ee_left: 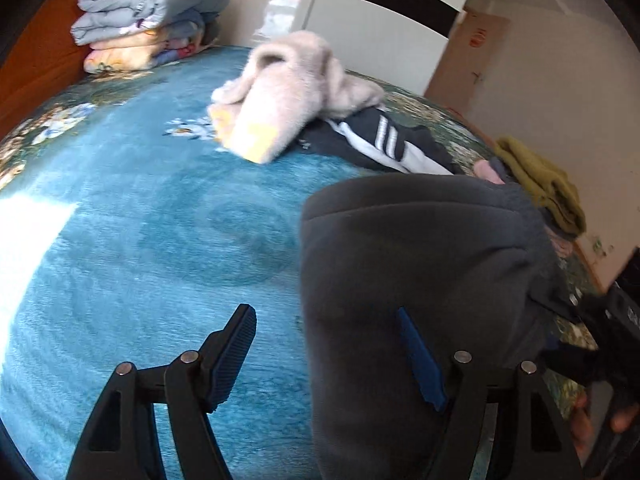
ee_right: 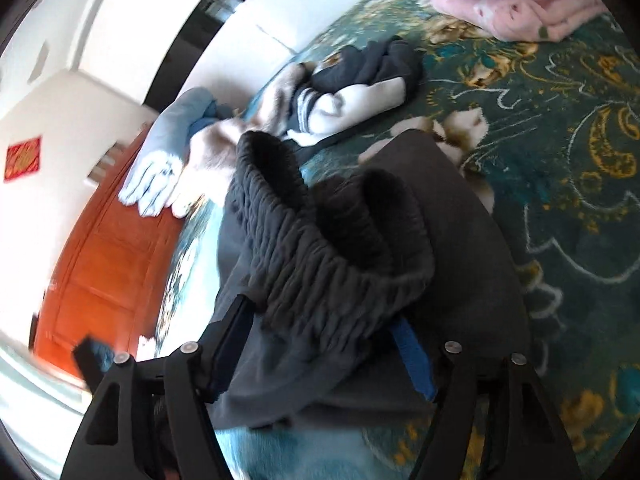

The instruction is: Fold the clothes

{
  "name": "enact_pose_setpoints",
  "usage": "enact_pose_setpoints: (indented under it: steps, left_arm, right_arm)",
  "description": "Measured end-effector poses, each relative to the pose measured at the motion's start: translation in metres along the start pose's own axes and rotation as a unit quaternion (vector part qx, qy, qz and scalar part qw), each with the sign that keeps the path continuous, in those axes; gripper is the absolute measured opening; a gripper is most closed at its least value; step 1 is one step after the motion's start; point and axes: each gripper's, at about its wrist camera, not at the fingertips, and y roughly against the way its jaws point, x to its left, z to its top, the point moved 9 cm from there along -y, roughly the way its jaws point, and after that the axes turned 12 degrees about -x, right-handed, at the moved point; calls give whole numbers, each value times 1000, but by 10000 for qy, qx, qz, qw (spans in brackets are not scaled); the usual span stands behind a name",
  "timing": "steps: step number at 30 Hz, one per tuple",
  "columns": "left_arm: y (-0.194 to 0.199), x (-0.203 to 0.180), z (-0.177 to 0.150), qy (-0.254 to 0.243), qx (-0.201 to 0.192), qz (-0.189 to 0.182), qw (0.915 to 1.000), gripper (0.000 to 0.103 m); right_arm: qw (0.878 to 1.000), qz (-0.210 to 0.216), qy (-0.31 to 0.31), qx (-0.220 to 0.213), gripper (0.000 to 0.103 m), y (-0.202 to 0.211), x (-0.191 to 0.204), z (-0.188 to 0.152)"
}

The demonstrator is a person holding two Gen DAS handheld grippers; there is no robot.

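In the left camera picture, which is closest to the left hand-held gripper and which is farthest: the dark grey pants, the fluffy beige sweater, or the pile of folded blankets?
1. Dark grey pants: right at the left hand-held gripper, on its right side.
2. Fluffy beige sweater: mid-bed, straight ahead.
3. Pile of folded blankets: far end, upper left.

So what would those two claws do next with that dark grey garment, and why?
Probably close the right gripper on the ribbed waistband of the dark grey garment. Its jaws stand open with that bunched band between them, not pinched. The left gripper is open too, astride the garment's edge on the blue blanket. Nothing looks gripped, so no fold can start yet.
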Motion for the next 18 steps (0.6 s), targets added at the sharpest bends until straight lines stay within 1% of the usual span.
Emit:
enact_pose_setpoints:
  steps: [1,2,3,4,6,7,9,10,12,14,16,18]
  left_arm:
    - [0,-3,-1,-43,-5,-36,10000,75]
    - [-1,-7,-1,-93,-11,-80,9999,75]
    - [-1,-10,-1,-145,-17,-128,9998,75]
    - [0,-13,0,-165,-37,-184,9997,75]
    - [4,-21,2,-162,-104,-377,9991,75]
    - [6,-26,3,-165,-139,-478,9986,75]
    - [10,-35,3,-193,-158,-679,9974,77]
    - [8,-37,1,-212,-121,-706,9972,77]
    - [2,-39,-6,-224,14,-706,9973,77]
    - [-7,-39,-16,-149,214,-722,9970,77]
    - [-12,-40,-24,-19,387,-794,9961,78]
    - [-11,-41,-25,-12,400,-808,9959,78]
  right_arm:
    - [10000,-8,-31,-57,74,0,1,3]
    - [9998,74,-3,-165,72,4,6,8]
    - [9994,182,41,-285,65,8,12,15]
    - [9985,275,174,-434,54,16,19,22]
    - [9964,358,417,-644,47,30,31,29]
    - [9949,423,514,-761,45,38,37,32]
    - [9914,531,675,-989,44,55,43,36]
    - [9897,567,729,-1097,44,62,43,37]
    - [9910,439,634,-1094,44,64,24,33]
    - [9957,194,163,-886,44,54,-10,25]
    - [9971,-1,-380,-662,44,44,-45,14]
    - [9953,127,-716,-632,44,44,-59,8]
